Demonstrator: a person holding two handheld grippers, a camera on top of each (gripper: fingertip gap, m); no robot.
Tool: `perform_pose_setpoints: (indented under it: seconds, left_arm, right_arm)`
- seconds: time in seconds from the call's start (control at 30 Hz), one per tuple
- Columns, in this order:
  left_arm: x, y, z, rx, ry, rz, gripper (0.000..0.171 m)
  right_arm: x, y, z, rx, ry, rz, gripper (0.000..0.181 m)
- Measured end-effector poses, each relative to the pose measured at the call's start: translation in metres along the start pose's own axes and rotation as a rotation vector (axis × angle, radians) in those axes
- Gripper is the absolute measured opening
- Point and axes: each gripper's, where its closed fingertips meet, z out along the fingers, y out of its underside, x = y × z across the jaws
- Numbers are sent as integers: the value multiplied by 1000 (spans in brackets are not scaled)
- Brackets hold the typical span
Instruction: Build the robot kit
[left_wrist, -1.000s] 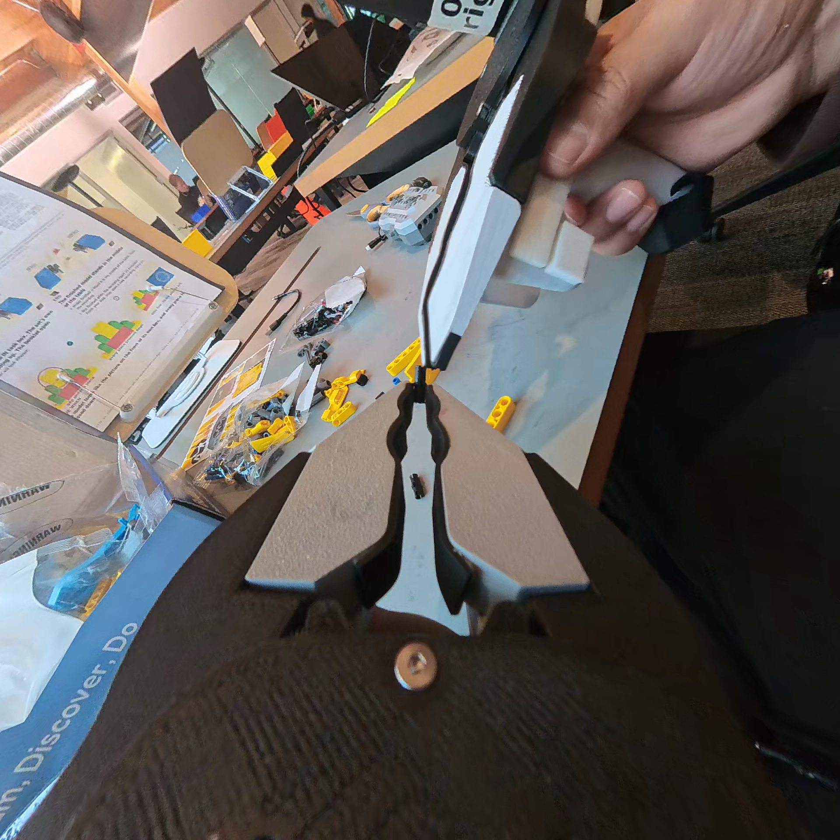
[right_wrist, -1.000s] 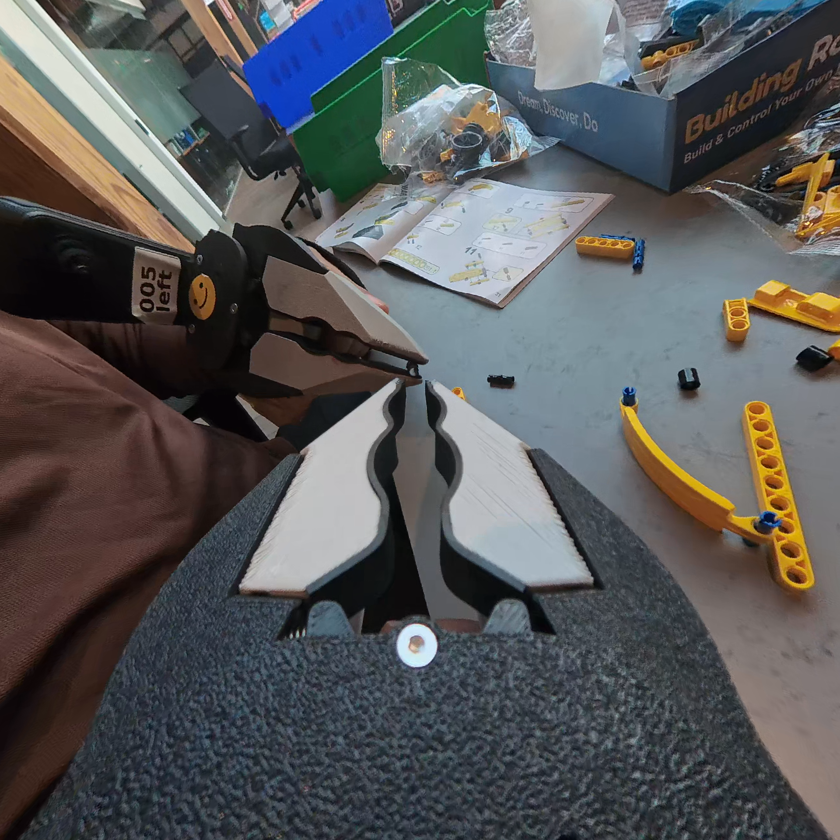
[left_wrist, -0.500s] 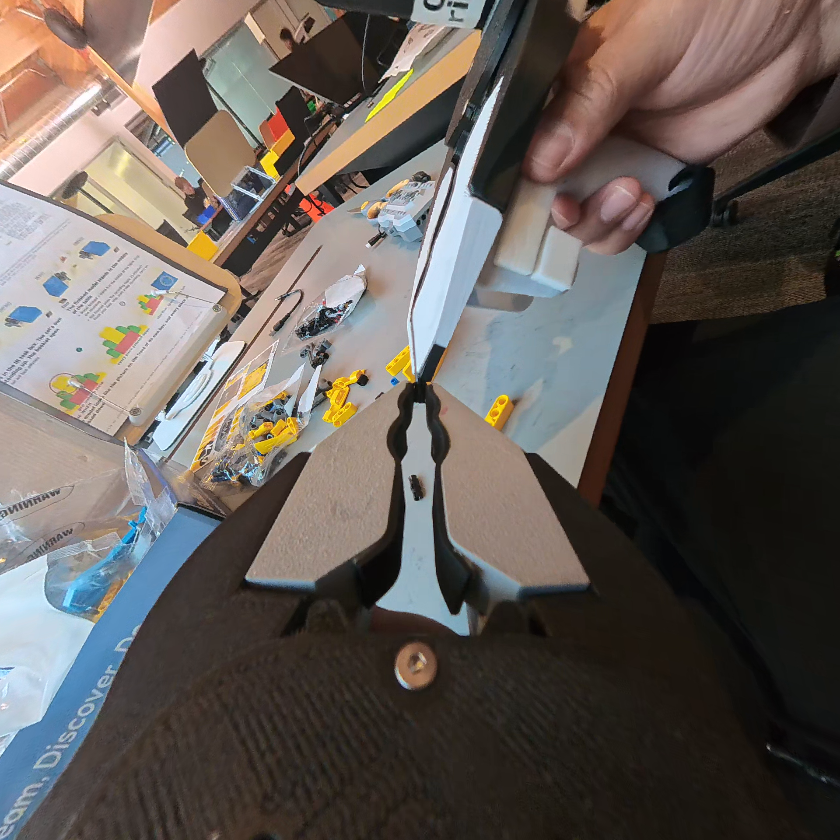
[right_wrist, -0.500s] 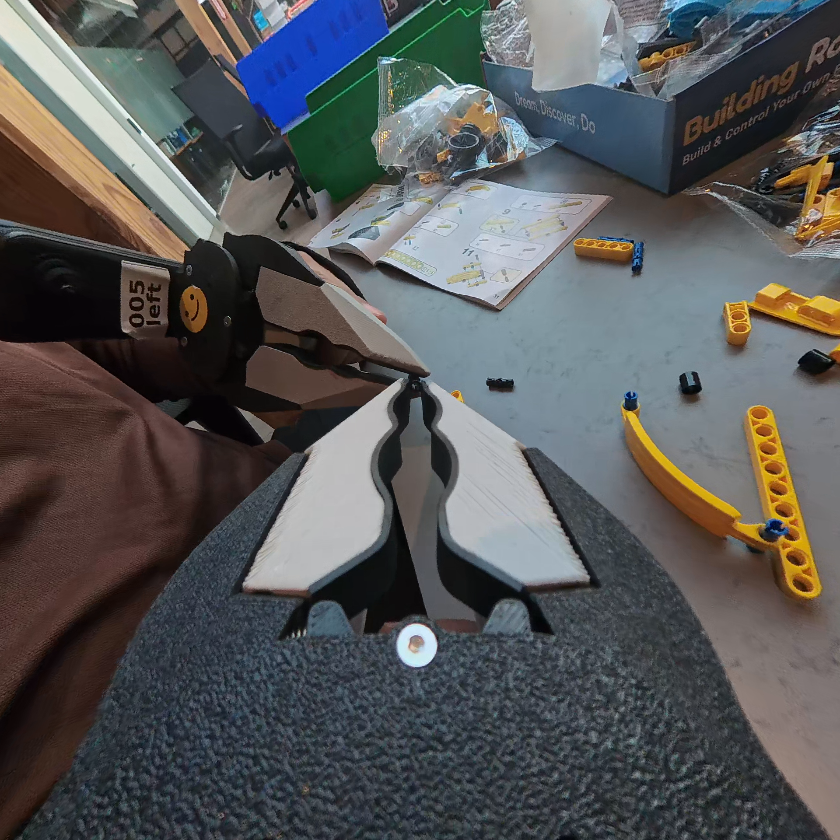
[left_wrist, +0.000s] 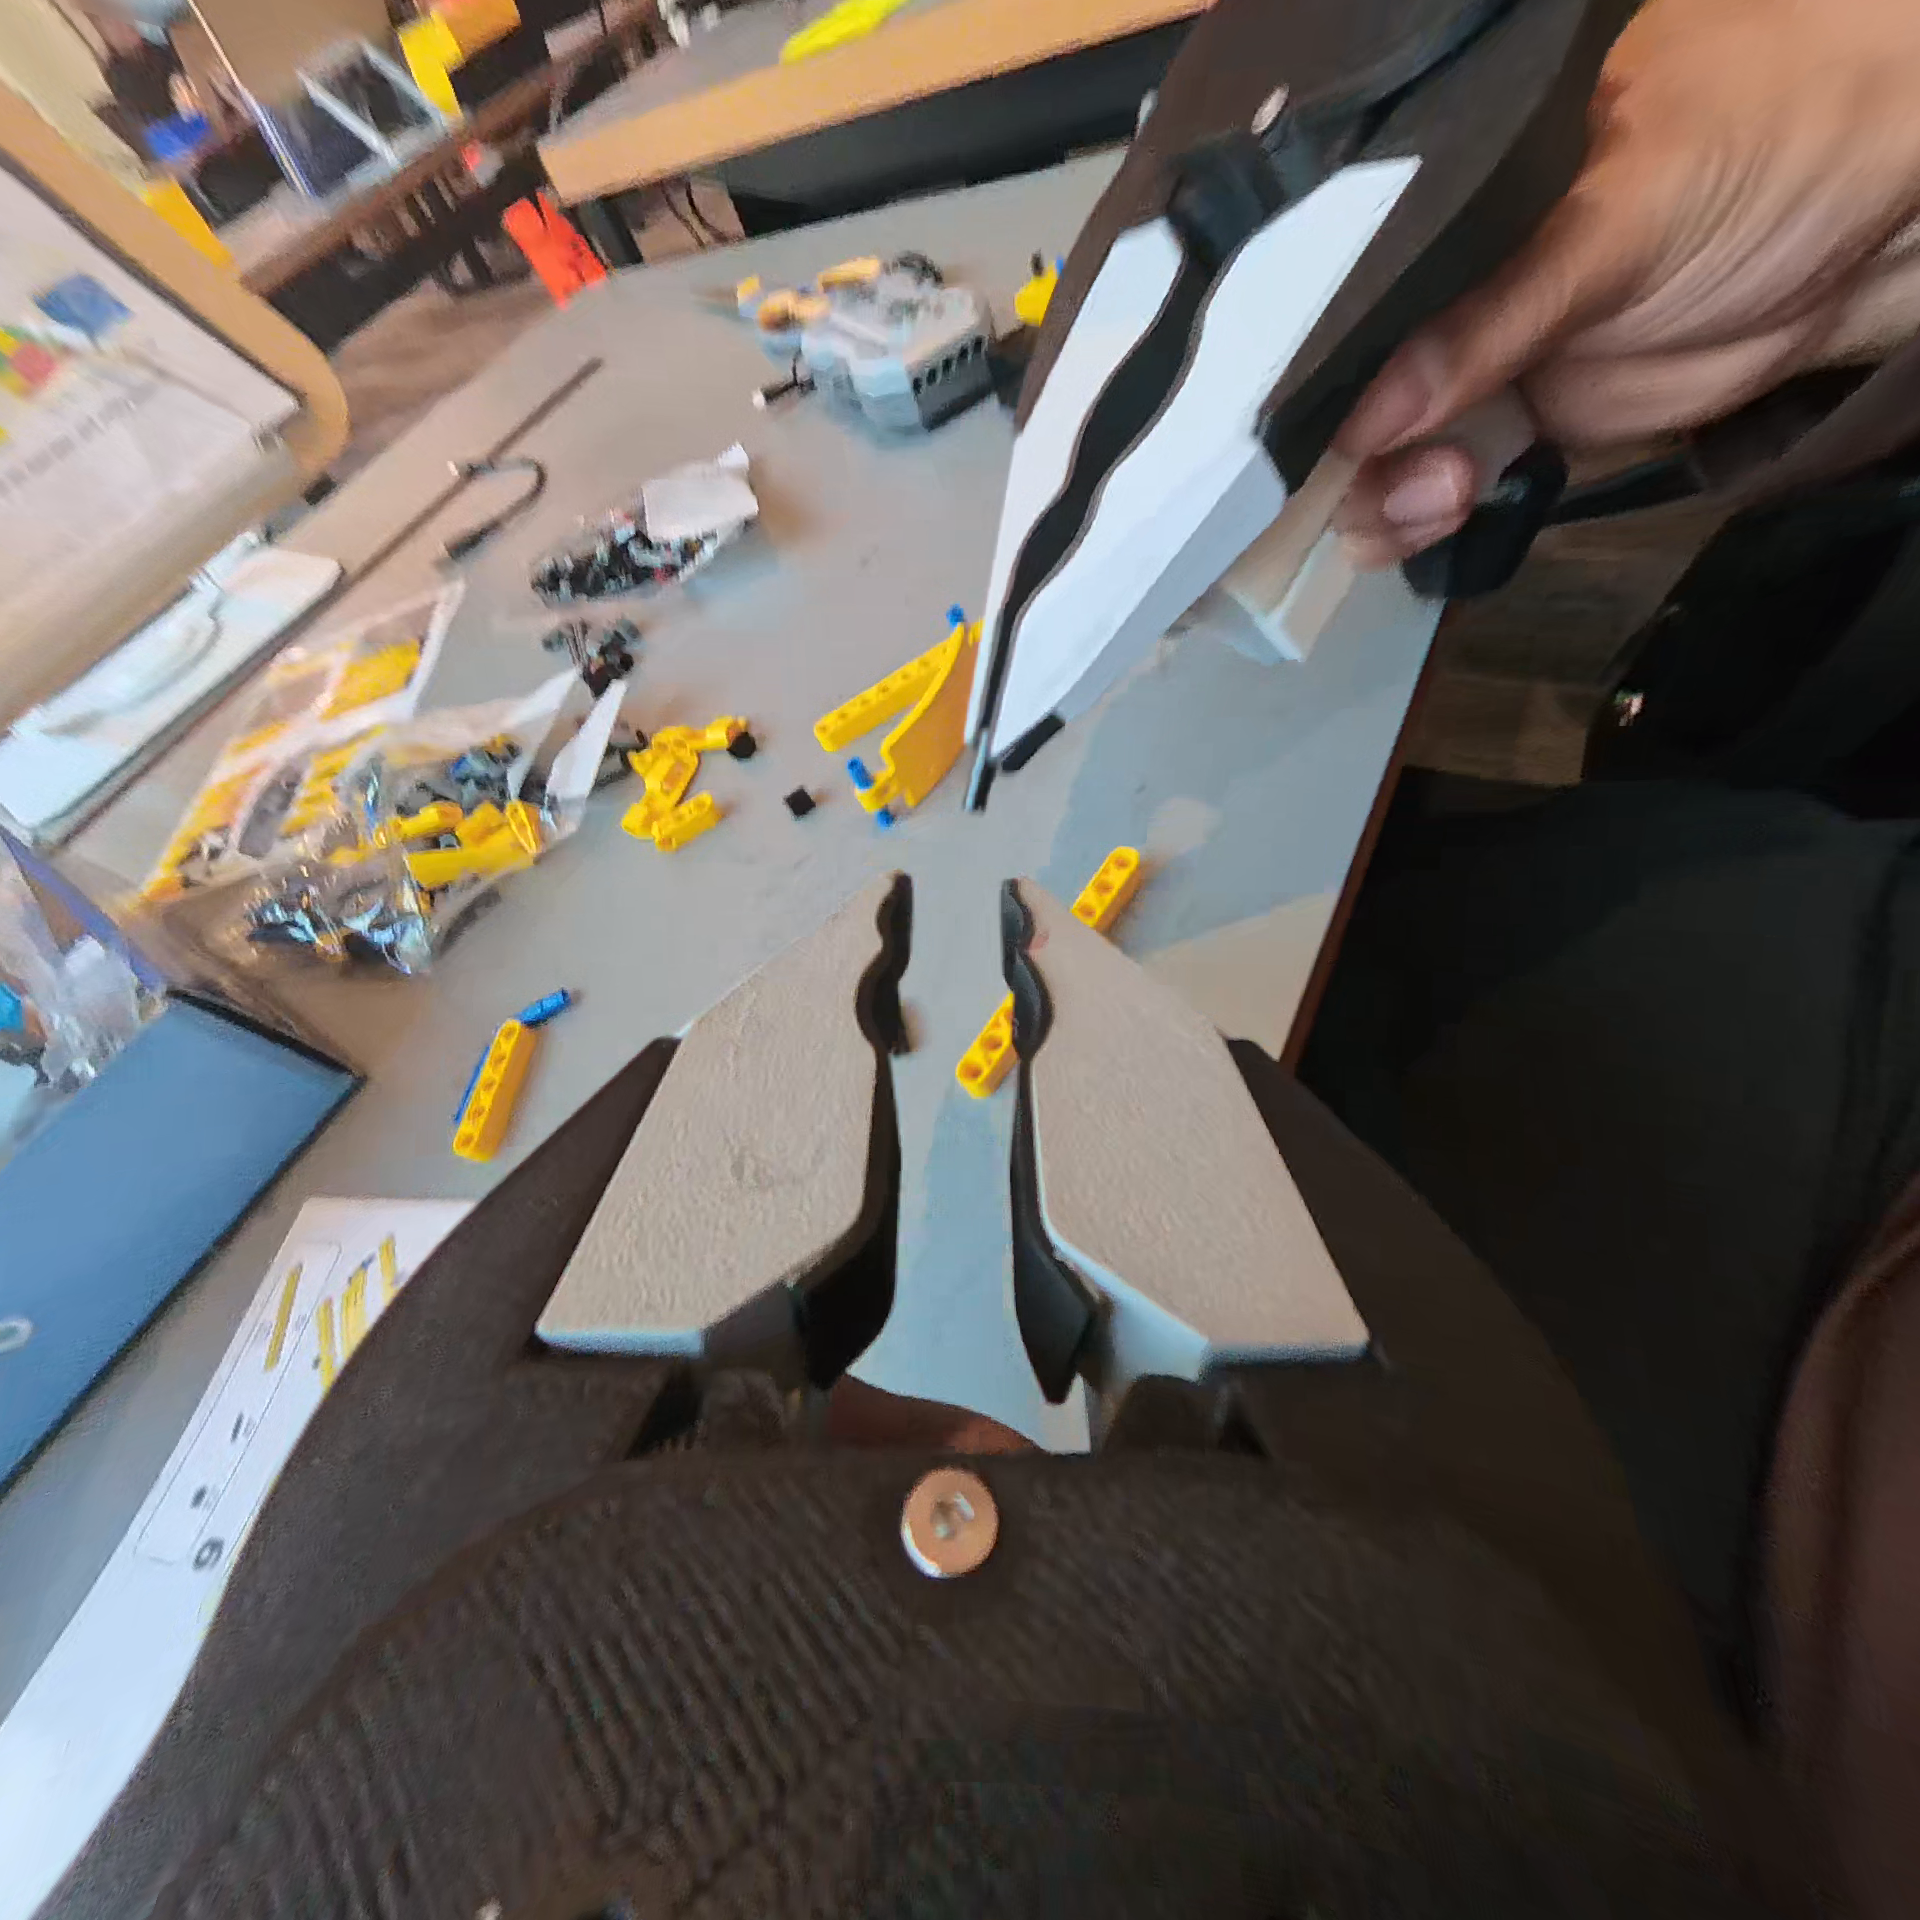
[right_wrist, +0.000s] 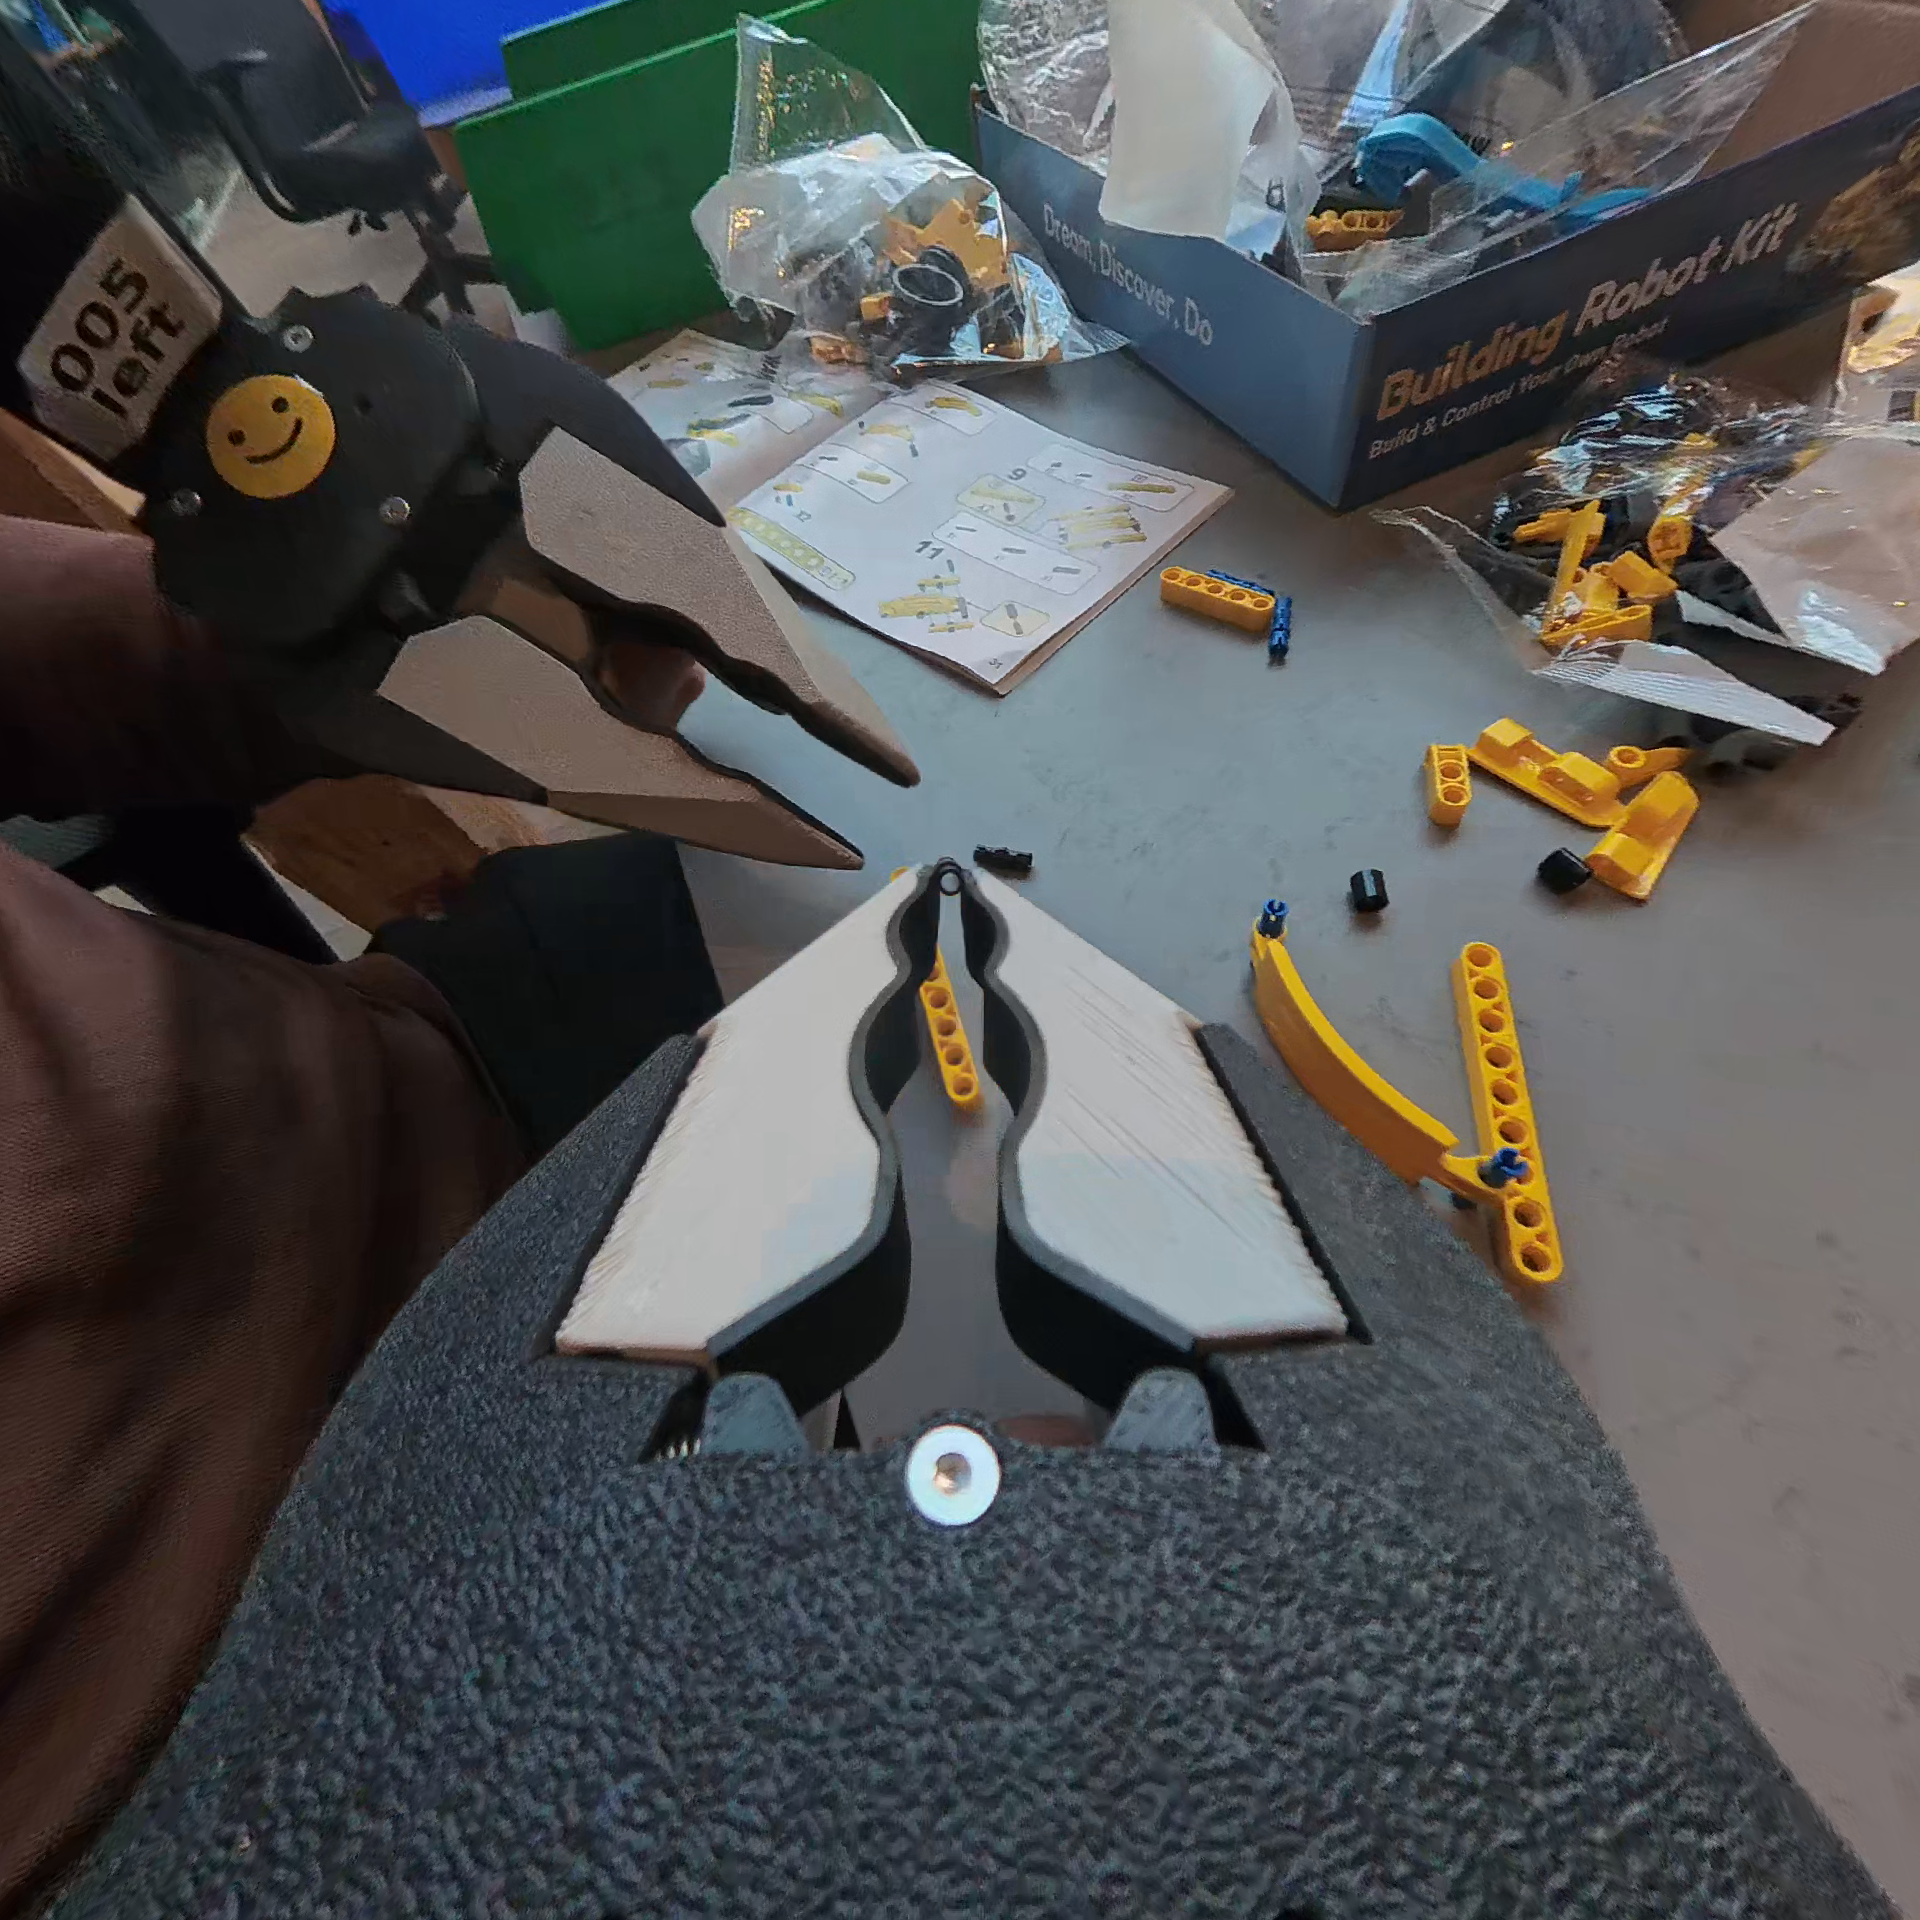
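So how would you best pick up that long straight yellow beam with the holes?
Probably from straight above, pinching the long yellow beam across its narrow width near its free far end. It lies flat on the table, and the curved yellow piece is pinned to its near end; farther up they spread apart, leaving room for a finger.

Left wrist view is motion-blurred, esp. the far desks and the board (left_wrist: 125, 343) at left, cut by the frame edge w/ its pictures unreadable. The small black piece (right_wrist: 950, 882) pinched at the right gripper (right_wrist: 950, 885) tips is too tiny to tell what kind of part it is; a short yellow beam (right_wrist: 948, 1039) lies partly hidden behind the fingers. Blue box (right_wrist: 1455, 384) runs off the top and right edges, contents obscured by crinkled plastic bags (right_wrist: 1299, 125).
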Motion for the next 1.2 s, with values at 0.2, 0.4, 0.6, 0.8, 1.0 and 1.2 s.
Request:
perform_pose_setpoints:
  seconds: [0.2, 0.4, 0.6, 0.8, 1.0, 1.2]
  left_arm:
    - [-6, 23, 0, -147, 8, 57, 20]
    - [-7, 39, 3, -219, 35, 42, 21]
    - [-1, 46, 7, -266, 59, 60, 22]
    - [3, 48, 9, -288, 71, 83, 15]
    - [7, 47, 12, -289, 99, 83, 8]
    - [11, 47, 12, -281, 131, 81, 7]
  right_arm:
    - [4, 6, 0, -43, 42, -51, 3]
    - [6, 24, 6, -143, 77, -160, 3]
    - [9, 26, 8, -155, 82, -141, 3]
    - [12, 34, 8, -199, 95, -156, 3]
    - [12, 35, 11, -215, 102, -169, 3]
    - [7, 37, 9, -237, 74, -160, 3]
